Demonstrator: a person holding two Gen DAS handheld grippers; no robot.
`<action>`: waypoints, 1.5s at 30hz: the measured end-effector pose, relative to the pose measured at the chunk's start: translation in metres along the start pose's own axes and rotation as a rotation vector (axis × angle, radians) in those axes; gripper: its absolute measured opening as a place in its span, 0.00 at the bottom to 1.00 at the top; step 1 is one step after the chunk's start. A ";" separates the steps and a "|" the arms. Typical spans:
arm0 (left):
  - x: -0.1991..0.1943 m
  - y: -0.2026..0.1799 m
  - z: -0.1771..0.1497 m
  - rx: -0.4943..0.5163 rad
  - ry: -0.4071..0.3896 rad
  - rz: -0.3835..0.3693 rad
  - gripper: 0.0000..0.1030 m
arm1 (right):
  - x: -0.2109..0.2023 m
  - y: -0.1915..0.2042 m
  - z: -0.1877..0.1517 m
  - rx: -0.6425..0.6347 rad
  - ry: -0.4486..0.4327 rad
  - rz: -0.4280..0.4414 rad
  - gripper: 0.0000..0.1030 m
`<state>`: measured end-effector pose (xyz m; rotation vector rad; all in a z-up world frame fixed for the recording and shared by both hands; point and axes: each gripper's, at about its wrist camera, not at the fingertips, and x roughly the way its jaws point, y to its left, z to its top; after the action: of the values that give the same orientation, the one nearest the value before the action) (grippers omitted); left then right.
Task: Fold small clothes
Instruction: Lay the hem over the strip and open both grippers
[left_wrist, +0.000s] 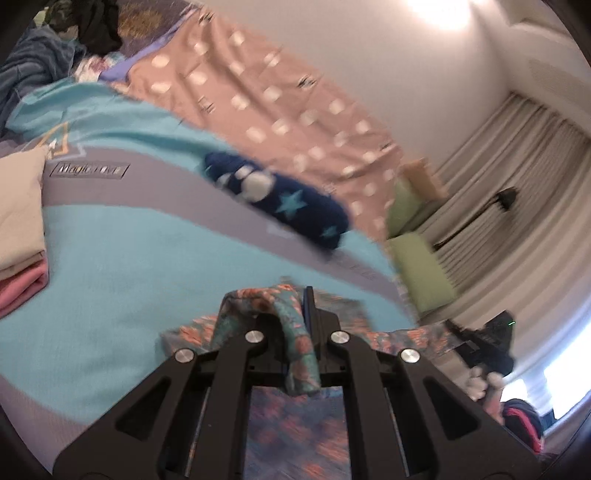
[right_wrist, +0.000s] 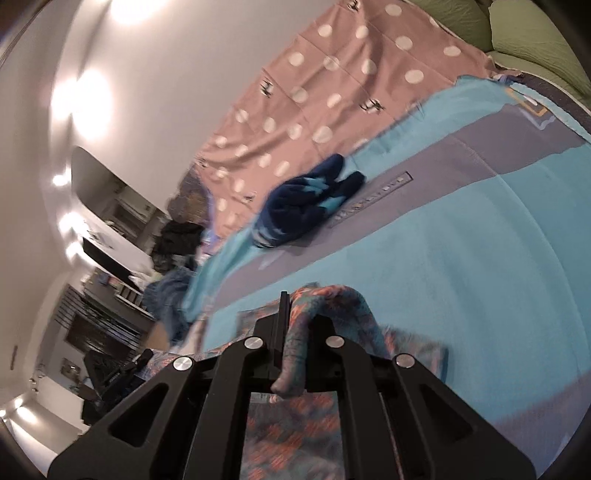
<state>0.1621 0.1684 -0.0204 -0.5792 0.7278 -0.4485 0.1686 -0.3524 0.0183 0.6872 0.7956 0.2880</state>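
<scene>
the left gripper (left_wrist: 295, 325) is pressed together on a fold of the floral cloth (left_wrist: 295, 417); the fabric is pinched between its fingers and is draped back over the gripper body. the right gripper (right_wrist: 295, 328) is likewise closed on another fold of the same cloth (right_wrist: 291, 424), with a rolled edge hanging down between its fingers. the cloth is teal with orange flowers and is held up just above the bed; the part below each gripper is blurred.

the bed is covered by a blanket (left_wrist: 110, 266) with turquoise and grey bands. a dark blue garment (left_wrist: 280, 199) with light stars is lying on the grey band, well apart from the held cloth; it is also seen in the right wrist view (right_wrist: 306, 206). beyond it, a pink dotted sheet (left_wrist: 266, 96) is spread up to the wall. at the left edge of the left wrist view, a cream folded piece (left_wrist: 18, 210) is stacked on a pink folded piece (left_wrist: 18, 291). green cushions (left_wrist: 421, 273) are placed beside the bed, near pale curtains (left_wrist: 517, 177). in the left wrist view the right gripper (left_wrist: 480, 343) is seen at the far end of the cloth.
</scene>
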 end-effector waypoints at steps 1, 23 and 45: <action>0.014 0.006 0.001 0.001 0.021 0.042 0.10 | 0.014 -0.008 0.003 0.021 0.018 -0.066 0.27; 0.022 0.025 -0.043 0.238 0.184 0.354 0.57 | 0.044 -0.020 -0.027 -0.336 0.172 -0.368 0.43; 0.044 0.039 0.013 0.173 0.126 0.310 0.64 | 0.077 -0.035 0.007 -0.249 0.201 -0.262 0.44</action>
<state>0.2082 0.1769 -0.0581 -0.2702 0.8733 -0.2569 0.2252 -0.3439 -0.0444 0.3177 1.0108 0.2143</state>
